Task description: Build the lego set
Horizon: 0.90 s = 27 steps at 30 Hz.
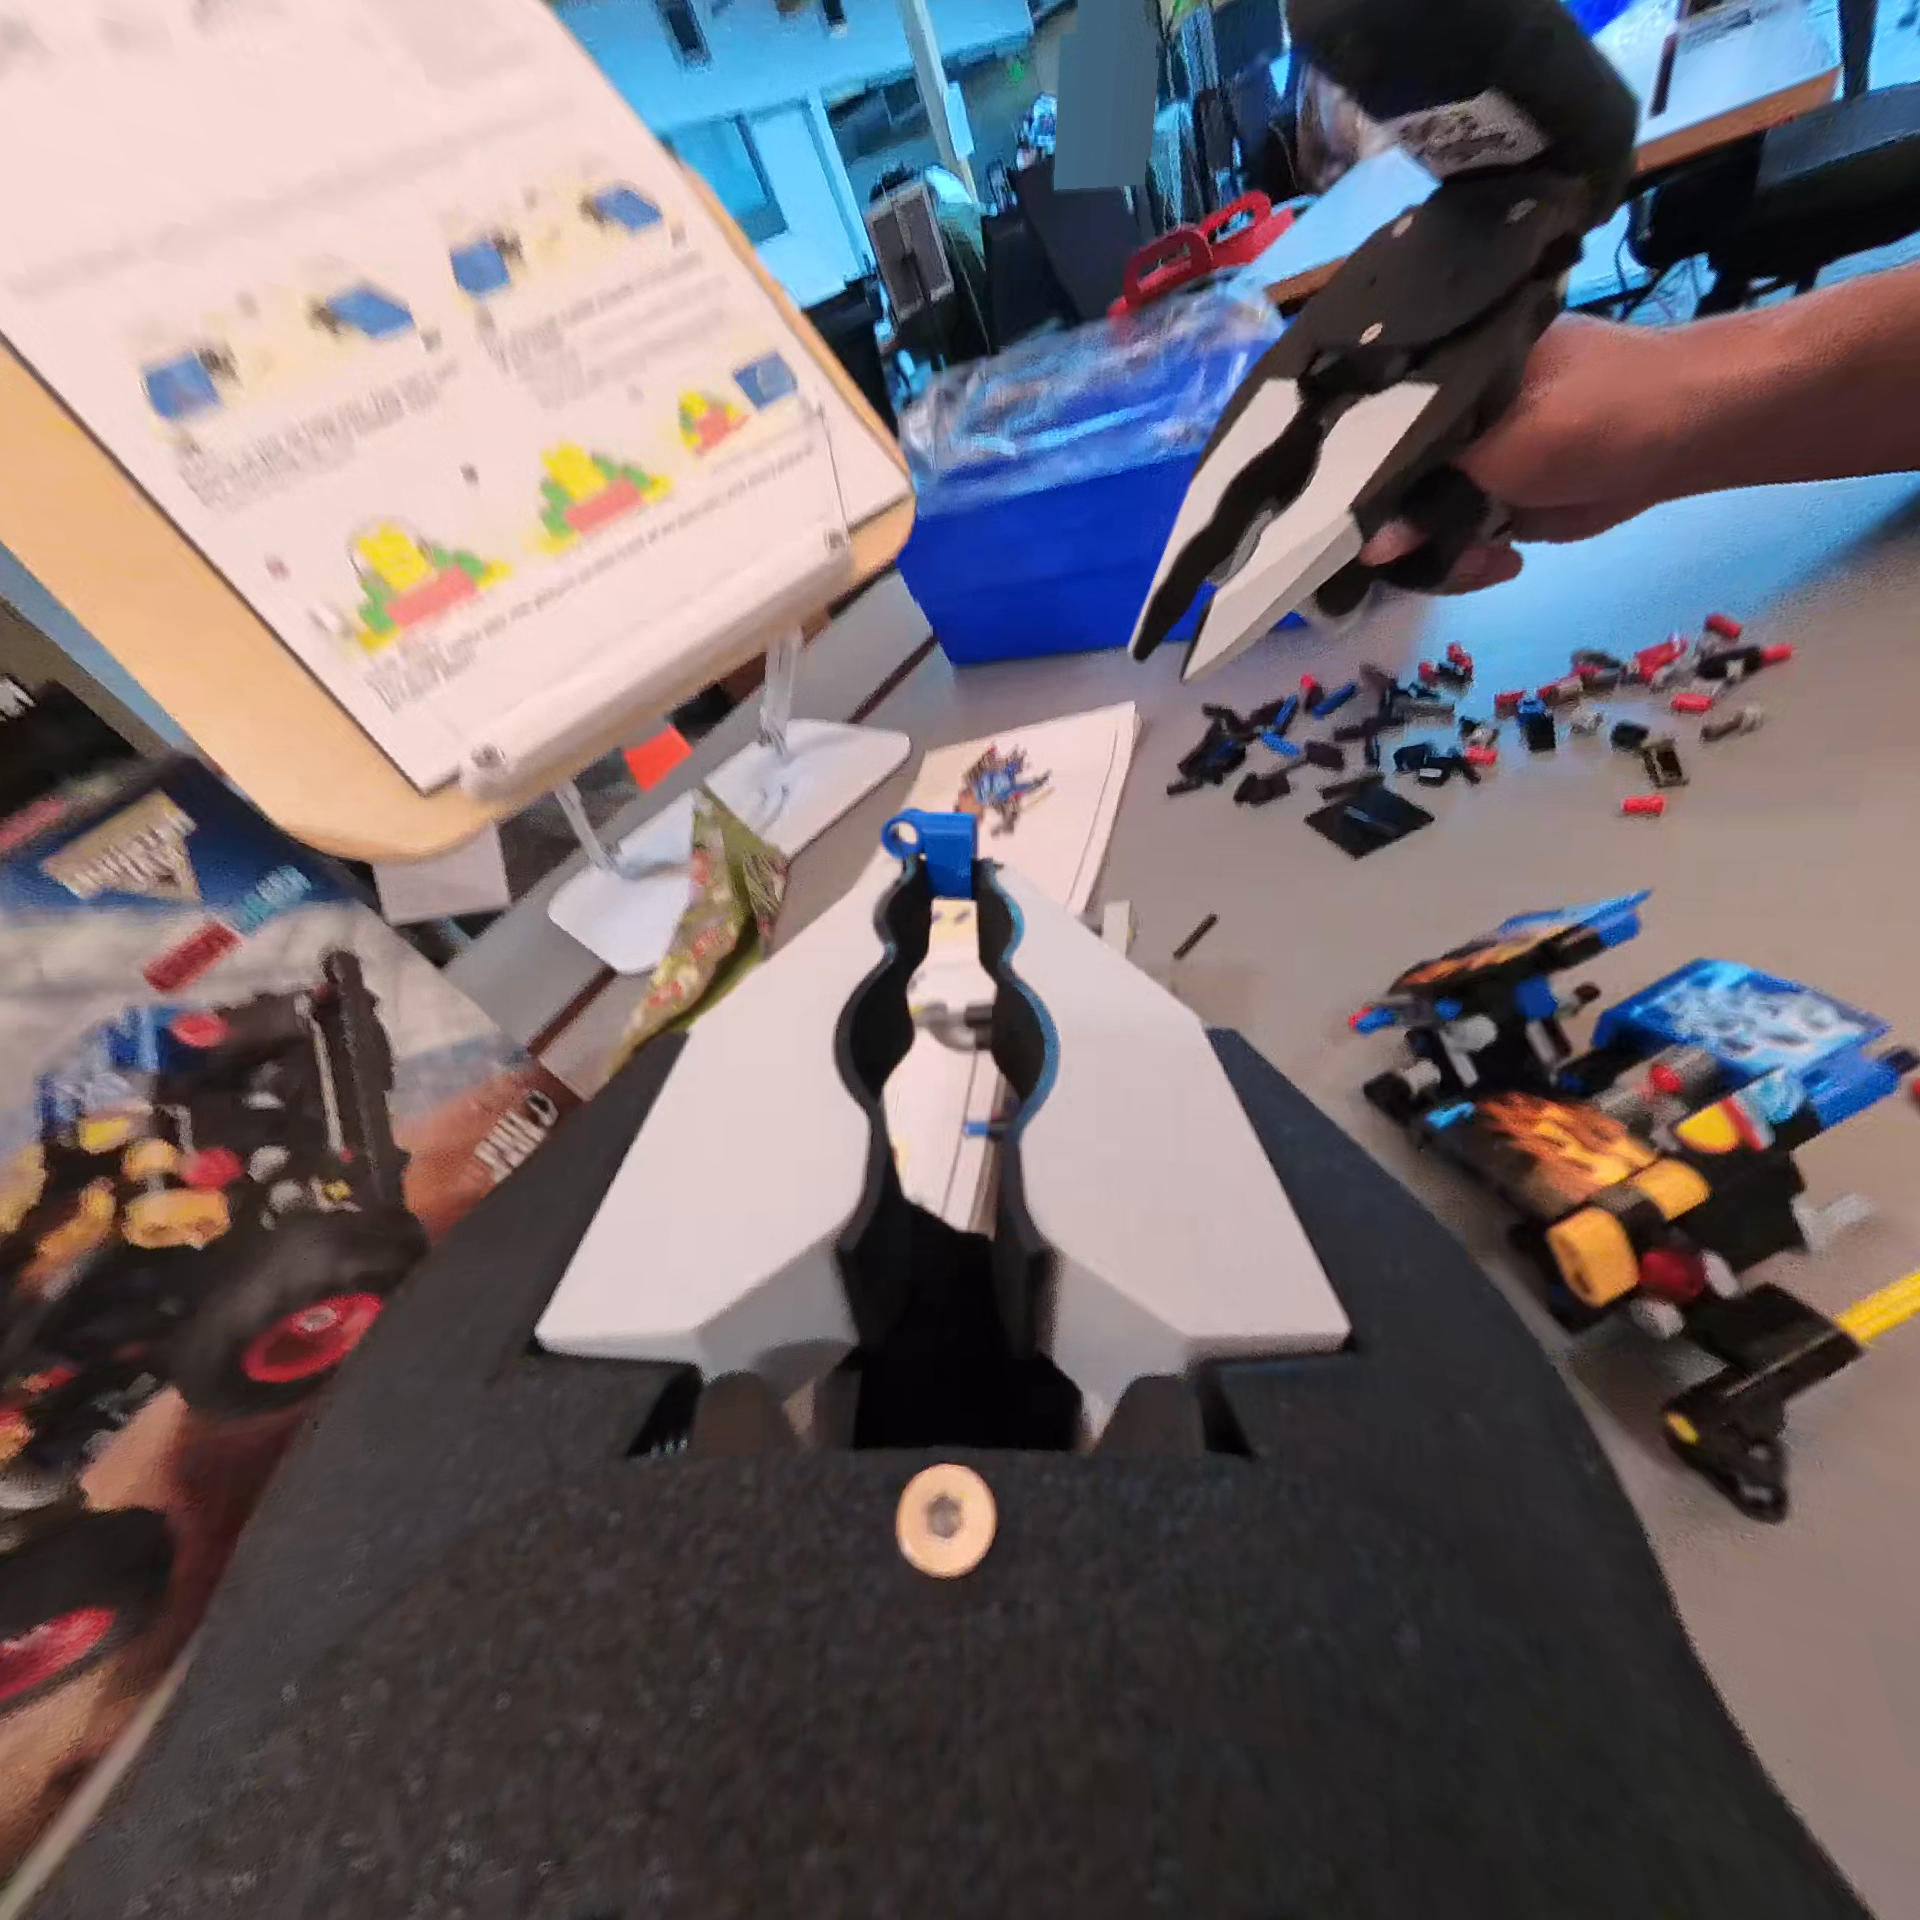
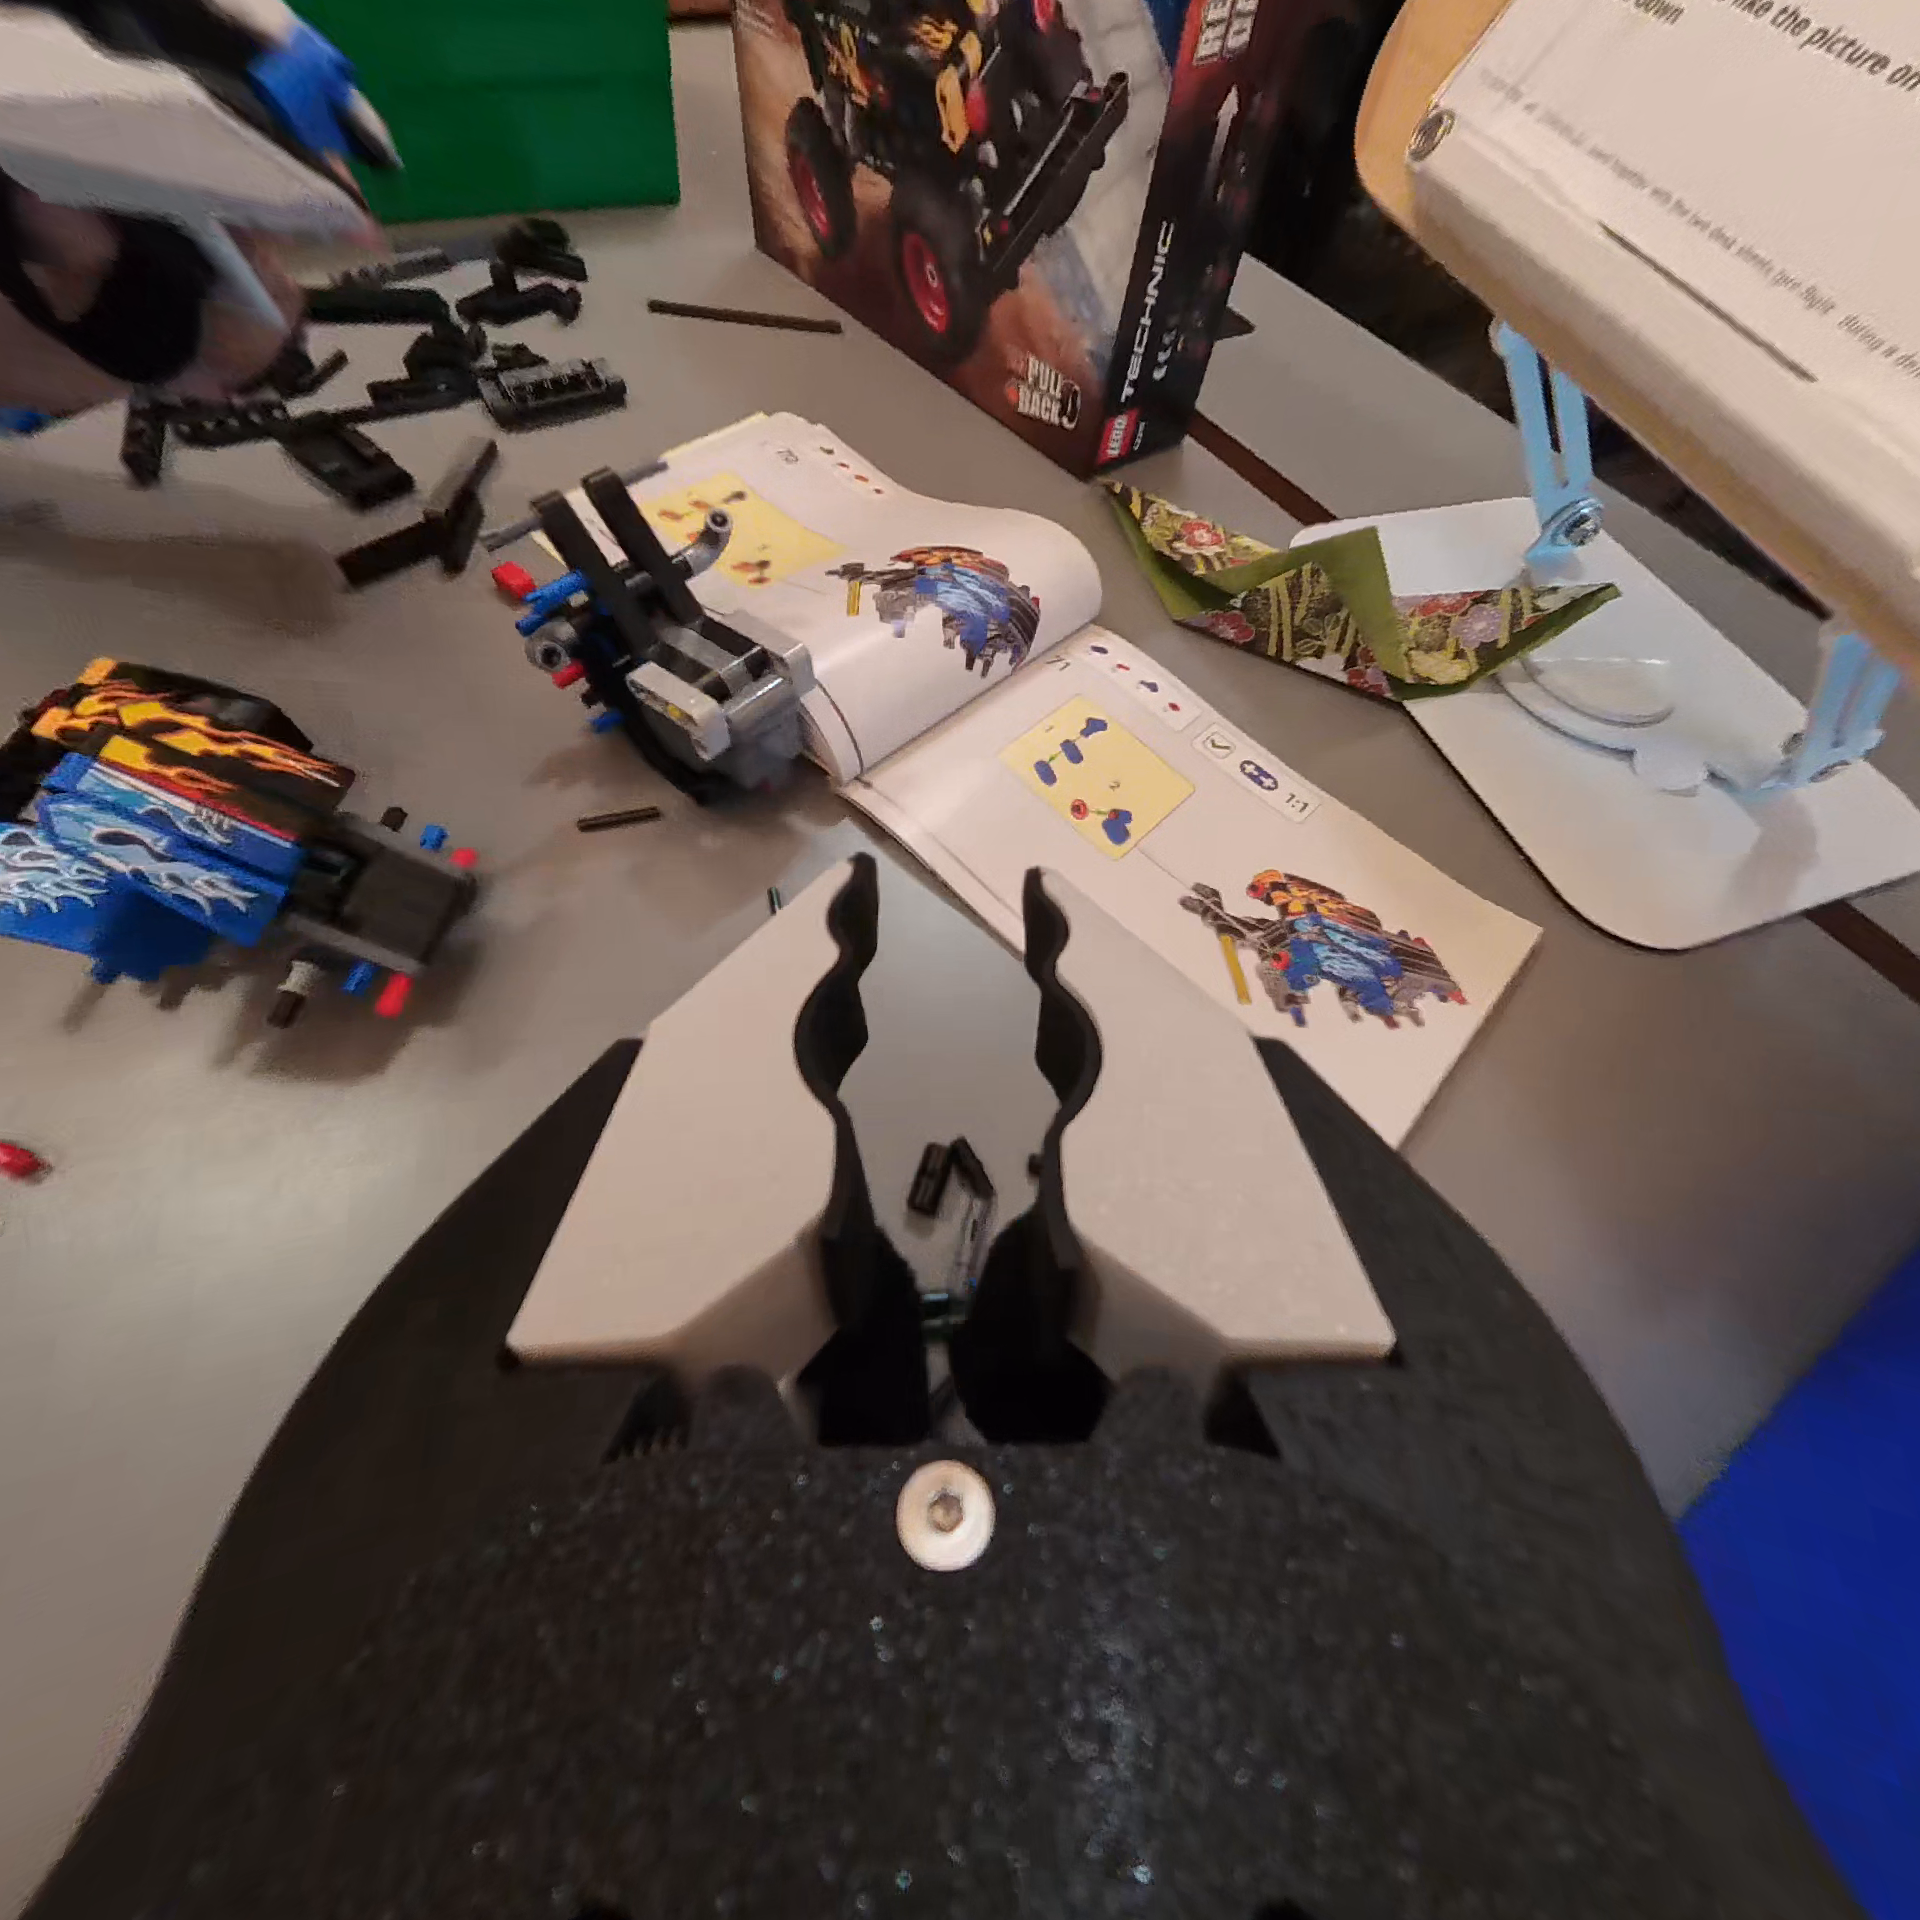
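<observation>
My left gripper (image 1: 940,883) is shut on a small blue lego piece (image 1: 932,847) at its fingertips, held above the table. It also shows blurred at the upper left of the right wrist view (image 2: 343,135), with the blue piece (image 2: 301,88) in it. My right gripper (image 2: 945,883) is open and empty above the table, near the open instruction booklet (image 2: 1091,790). In the left wrist view it (image 1: 1184,649) hangs in a hand above the loose pieces (image 1: 1455,727). The partly built truck body (image 1: 1621,1143) (image 2: 208,831) lies on the table. A grey and black subassembly (image 2: 675,665) rests against the booklet's left edge.
The lego box (image 2: 987,208) (image 1: 208,1091) stands behind the booklet. A tilted board with a printed sheet (image 1: 416,364) sits on a white stand (image 2: 1662,748). Folded patterned paper (image 2: 1351,613) lies by the stand. A blue bin (image 1: 1039,540), a green bin (image 2: 499,104) and black pieces (image 2: 416,353) are nearby. Some 20 centimeters of space lies between my two pairs of fingers.
</observation>
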### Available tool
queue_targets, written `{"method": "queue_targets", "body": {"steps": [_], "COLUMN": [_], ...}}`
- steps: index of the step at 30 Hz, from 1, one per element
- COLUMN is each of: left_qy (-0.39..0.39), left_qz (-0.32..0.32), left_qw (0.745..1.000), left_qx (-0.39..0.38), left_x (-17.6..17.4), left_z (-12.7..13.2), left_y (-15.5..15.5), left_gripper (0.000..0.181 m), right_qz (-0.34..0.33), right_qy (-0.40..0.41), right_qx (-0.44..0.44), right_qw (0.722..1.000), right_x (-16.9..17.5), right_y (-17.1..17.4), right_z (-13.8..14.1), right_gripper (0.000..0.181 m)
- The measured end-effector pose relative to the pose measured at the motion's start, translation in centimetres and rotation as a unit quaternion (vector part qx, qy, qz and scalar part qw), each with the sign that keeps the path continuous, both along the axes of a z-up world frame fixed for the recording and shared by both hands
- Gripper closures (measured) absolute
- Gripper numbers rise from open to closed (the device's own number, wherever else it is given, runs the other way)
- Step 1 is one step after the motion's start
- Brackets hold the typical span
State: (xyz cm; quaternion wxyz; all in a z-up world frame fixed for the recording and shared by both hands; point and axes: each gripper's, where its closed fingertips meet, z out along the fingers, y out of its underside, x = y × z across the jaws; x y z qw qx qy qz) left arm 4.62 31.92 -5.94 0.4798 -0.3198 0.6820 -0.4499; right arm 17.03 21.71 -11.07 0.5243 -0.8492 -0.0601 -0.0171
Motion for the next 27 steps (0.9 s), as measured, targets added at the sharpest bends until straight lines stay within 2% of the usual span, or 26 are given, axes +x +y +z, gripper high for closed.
{"method": "queue_targets", "body": {"steps": [4,8,12,18,23,27], "left_qy": [0.064,0.083,0.075,0.044,0.023,0.0], "left_qz": [-0.011,-0.02,-0.013,-0.015,-0.028,-0.033], "left_qw": [0.998,0.996,0.997,0.997,0.998,0.996], "left_qx": [-0.003,-0.005,0.018,0.064,0.052,0.083], "left_x": [0.1,0.1,0.1,-0.2,-0.6,-1.0], "left_z": [-4.6,-6.0,-6.3,-5.9,-4.8,-4.5], "left_y": [0.2,-0.4,-0.5,-2.0,-3.1,-3.8], "left_gripper": [0.175,0.175,0.175,0.176,0.175,0.175], "right_qz": [0.009,0.024,0.06,0.141,0.173,0.174], "right_qy": [-0.011,-0.002,0.027,0.095,0.133,0.137], "right_qx": [0.02,0.037,0.038,0.069,0.039,0.042], "right_qw": [1.0,0.999,0.997,0.983,0.975,0.974], "right_x": [-0.7,-1.8,-3.8,-9.4,-13.2,-14.7], "right_y": [-0.3,0.0,0.5,1.1,2.4,3.5], "right_z": [-1.1,-0.9,-0.9,1.9,1.6,2.0], "right_gripper": [0.158,0.162,0.162,0.162,0.158,0.156]}}
